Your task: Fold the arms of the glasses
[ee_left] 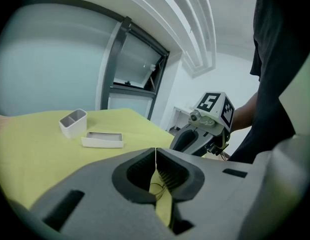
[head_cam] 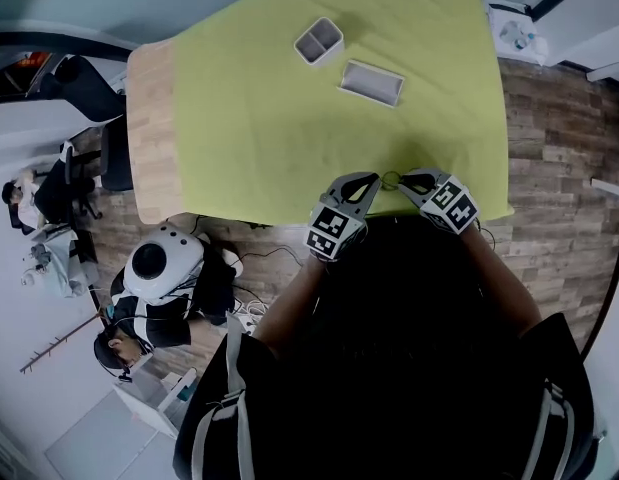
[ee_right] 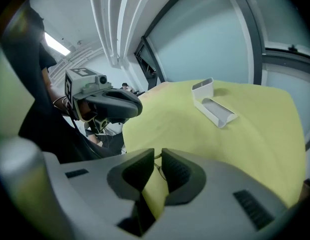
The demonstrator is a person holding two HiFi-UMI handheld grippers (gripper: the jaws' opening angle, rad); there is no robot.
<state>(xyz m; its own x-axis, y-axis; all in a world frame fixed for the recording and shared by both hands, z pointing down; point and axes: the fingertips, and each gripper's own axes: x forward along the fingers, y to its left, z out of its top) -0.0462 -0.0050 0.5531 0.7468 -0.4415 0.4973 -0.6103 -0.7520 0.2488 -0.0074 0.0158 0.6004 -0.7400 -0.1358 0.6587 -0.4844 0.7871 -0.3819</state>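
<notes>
**A:** Near the front edge of the yellow-green cloth-covered surface (head_cam: 269, 138), right in front of the person. That is where the thin wire-framed glasses (head_cam: 391, 180) are, between the two tools.

**B:** And who has hold of them?

**A:** The left tongs (ee_left: 156, 154) do. Their tips meet, and fine wire shows in the pocket just behind them. I would say they are clamped on the frame to steady it.

**B:** The other side?

**A:** The right tongs (ee_right: 158, 156) stand at a narrow gap, with a strand of wire lying in it. It does not look pinched. My guess is that one side anchors the frame so the other can swing an arm inward without the whole thing skidding over the cloth.

**B:** Are the arms folded?

**A:** The wire is too fine to tell.

**B:** Anything in the way?

**A:** No. The white open-topped box (head_cam: 319, 40) and the white shallow tray (head_cam: 371, 82) sit well apart, near the far side.
</notes>
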